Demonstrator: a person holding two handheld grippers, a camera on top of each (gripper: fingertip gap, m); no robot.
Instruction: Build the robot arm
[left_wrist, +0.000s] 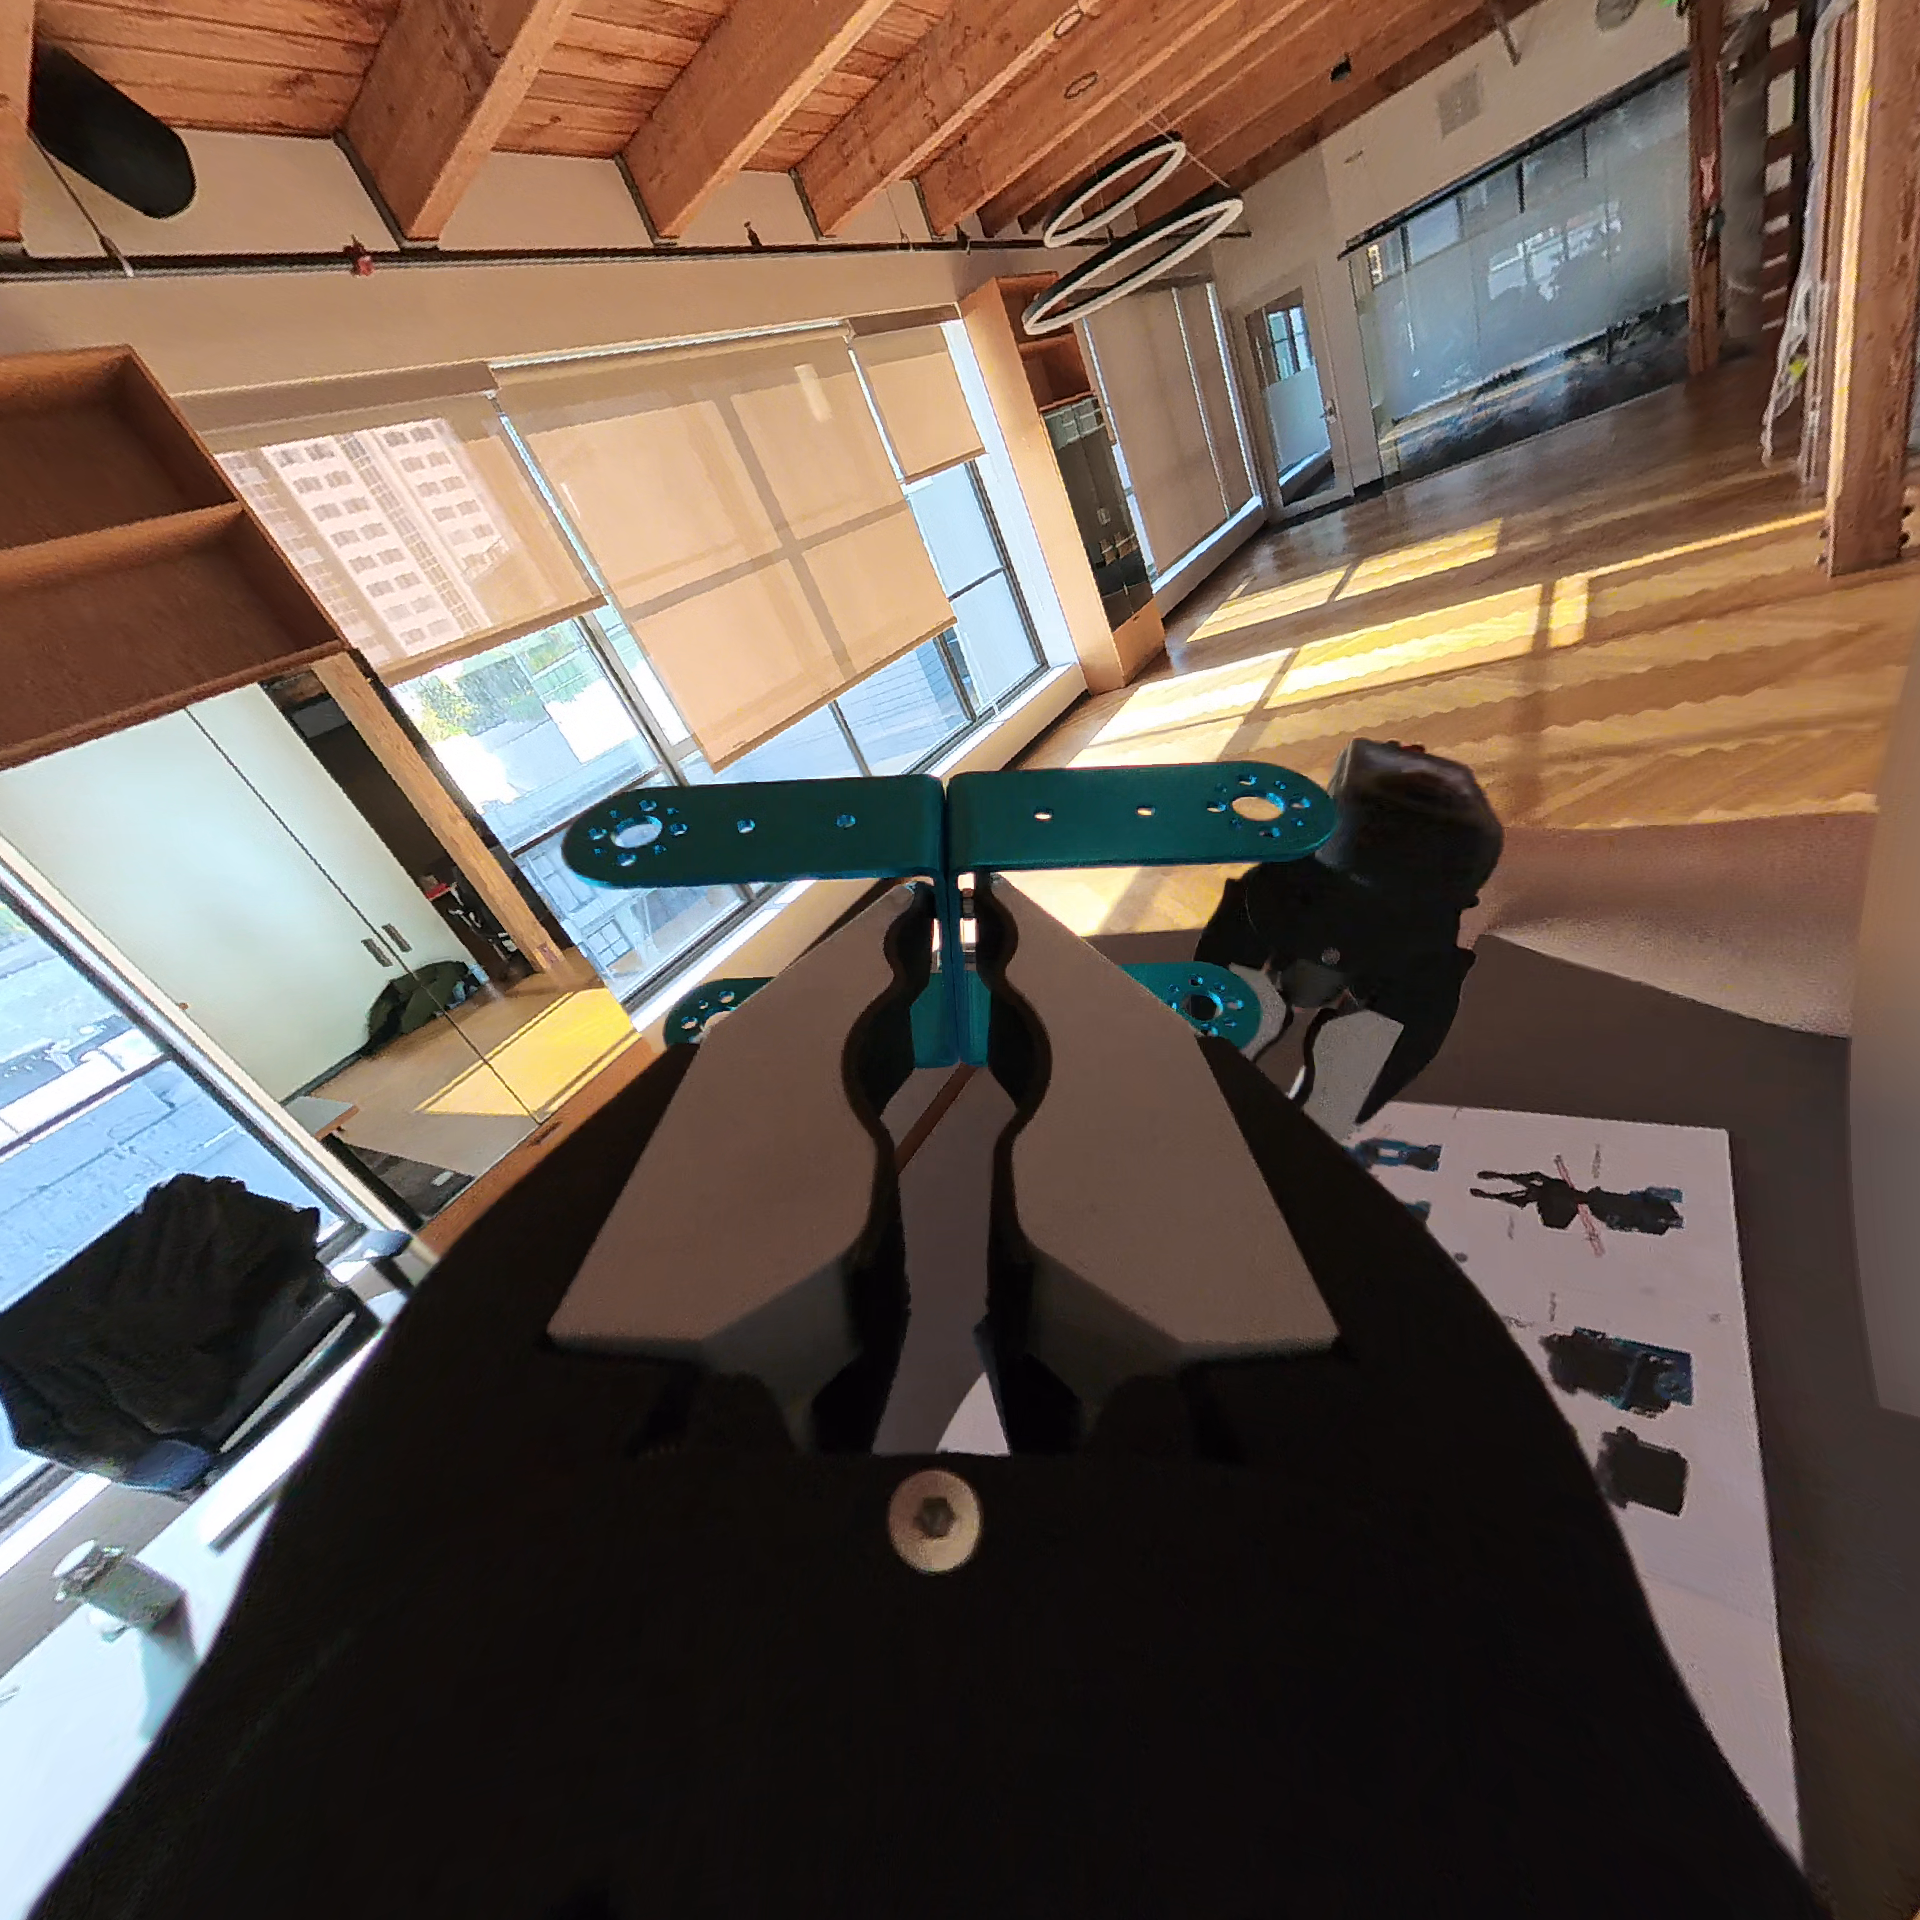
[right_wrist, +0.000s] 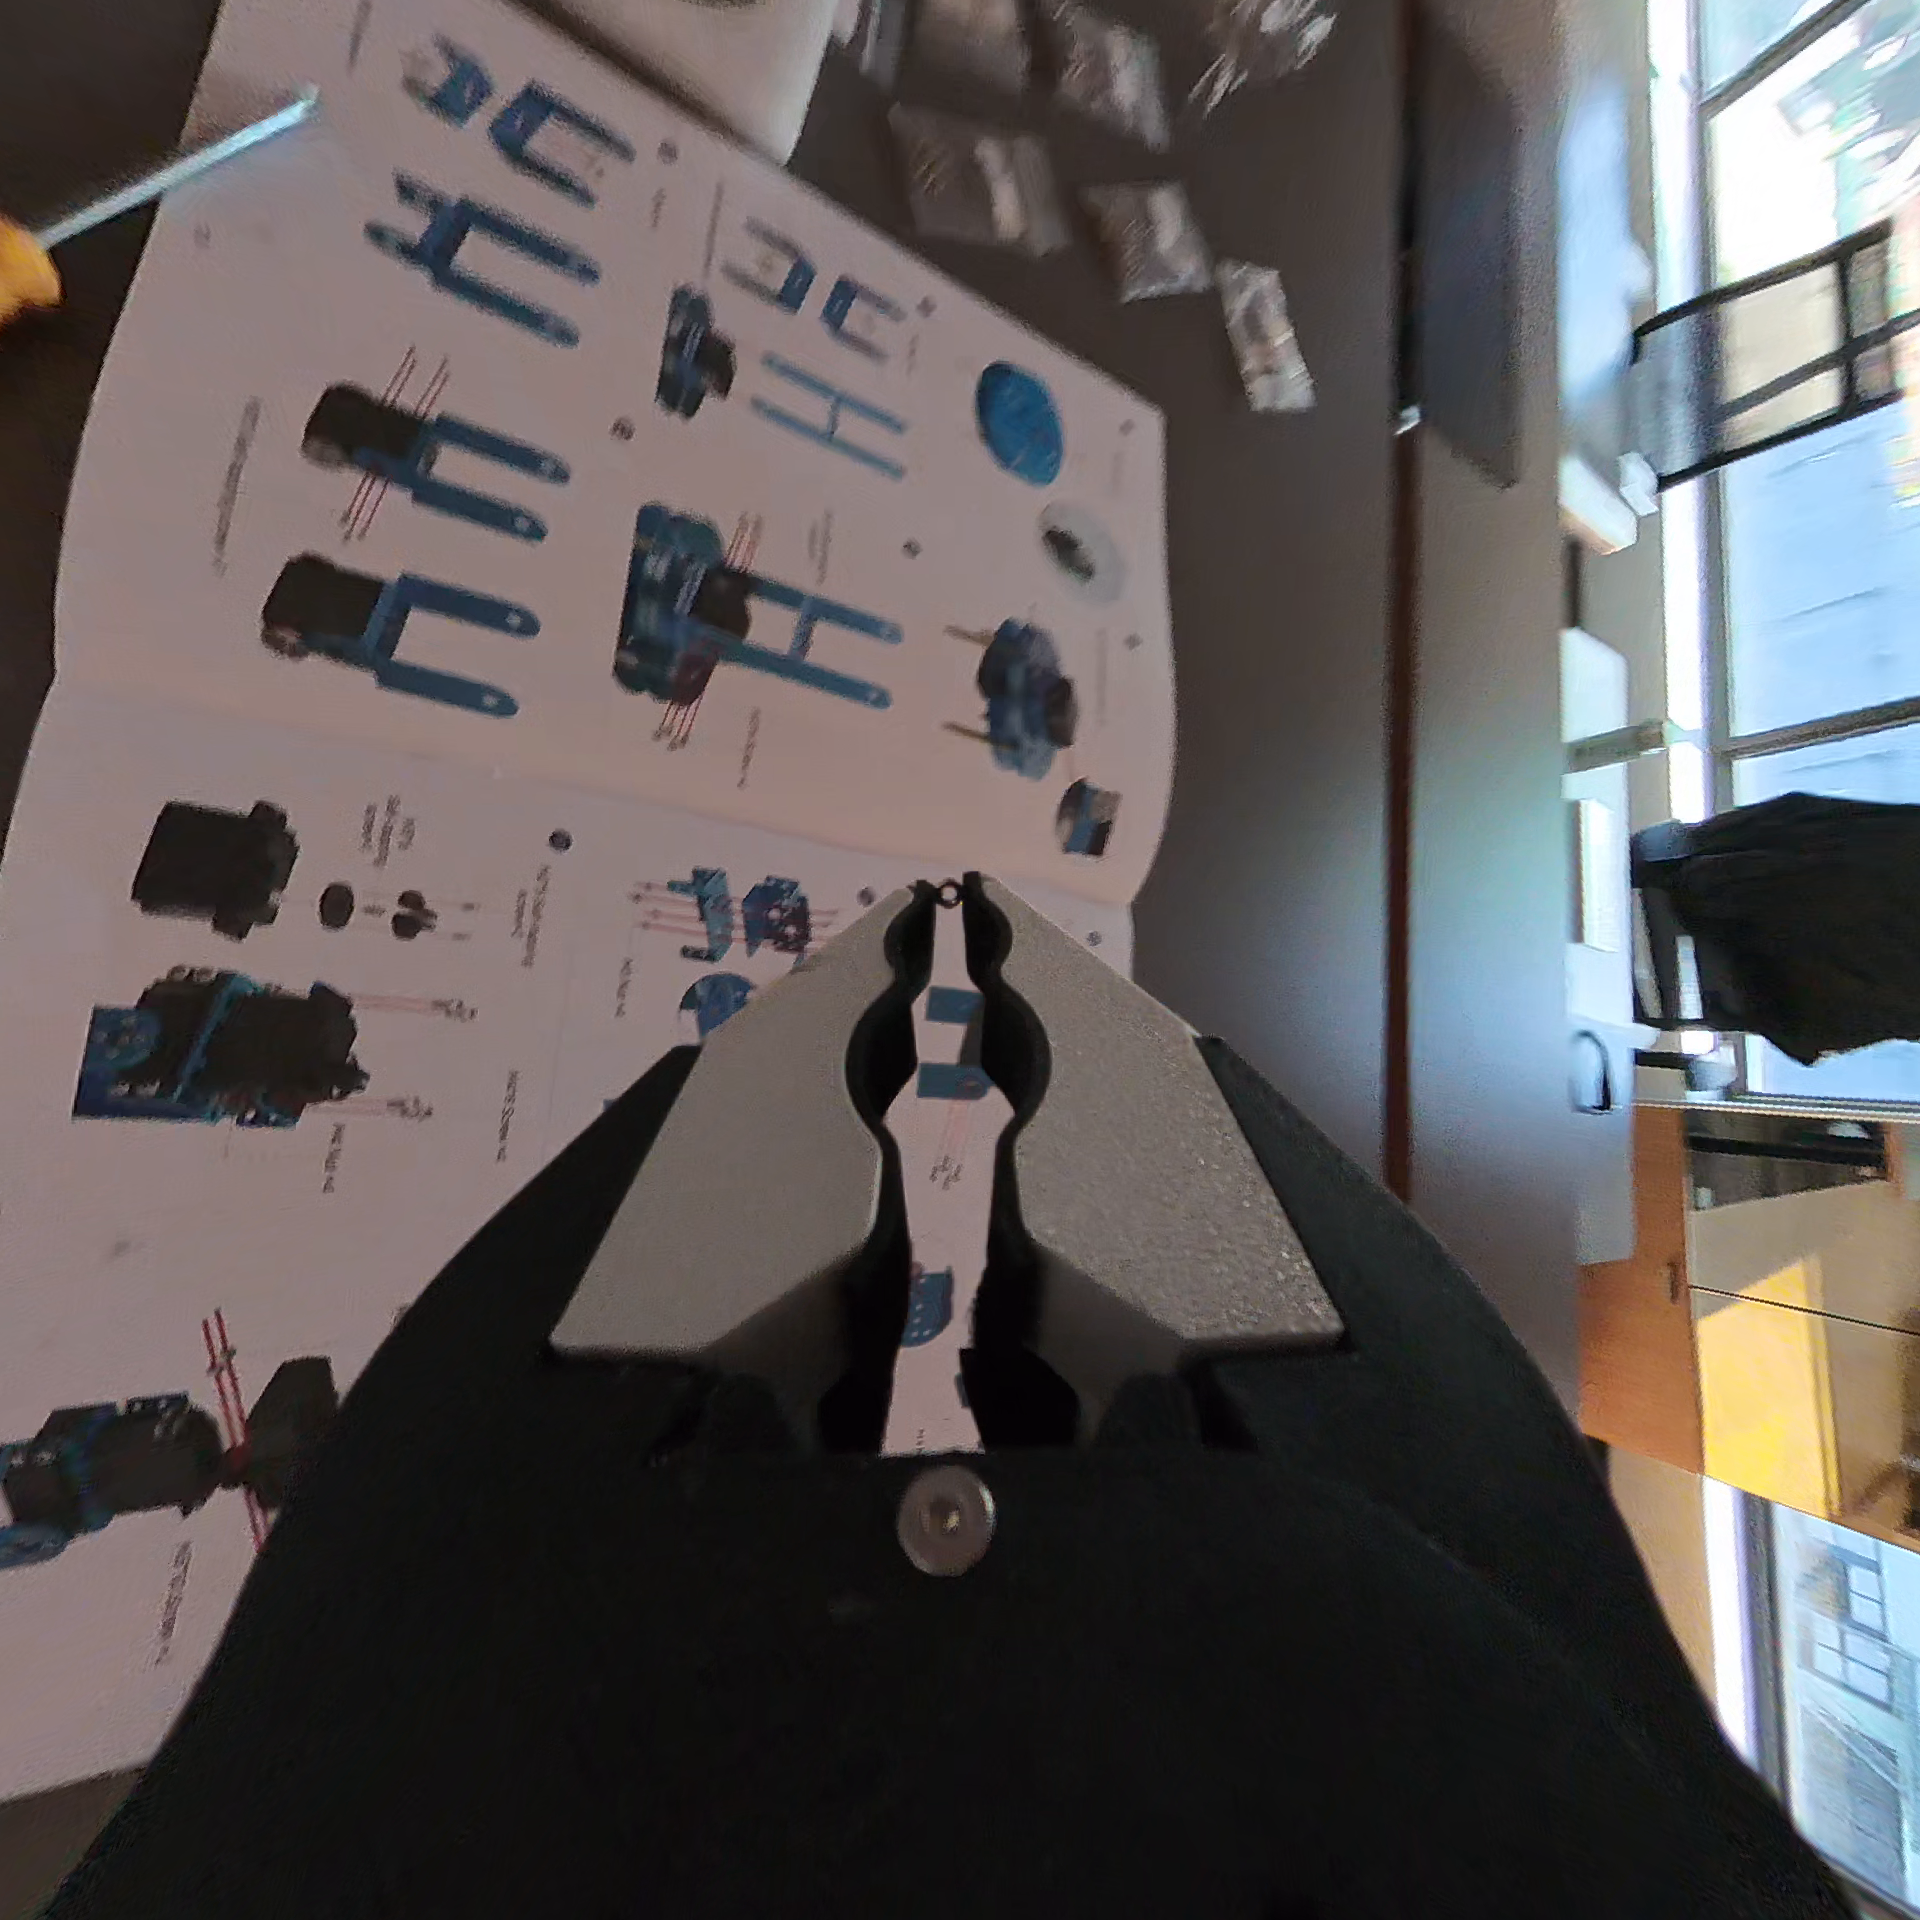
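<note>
Teal anodised metal brackets (left_wrist: 948, 831), stiff, light, slippery, sit mid-frame, clamped by the left gripper (left_wrist: 948, 904) at their joined webs — the right gripper (right_wrist: 948, 888) pinches a tiny dark ring-shaped part (right_wrist: 948, 886)

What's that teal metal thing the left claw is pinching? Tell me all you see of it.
The teal bracket looks like painted sheet metal: two pieces back to back, flat arms spreading left and right, rounded ends ringed with small holes around a larger one. The left gripper clamps its central web, holding it raised above the dark table.
</note>
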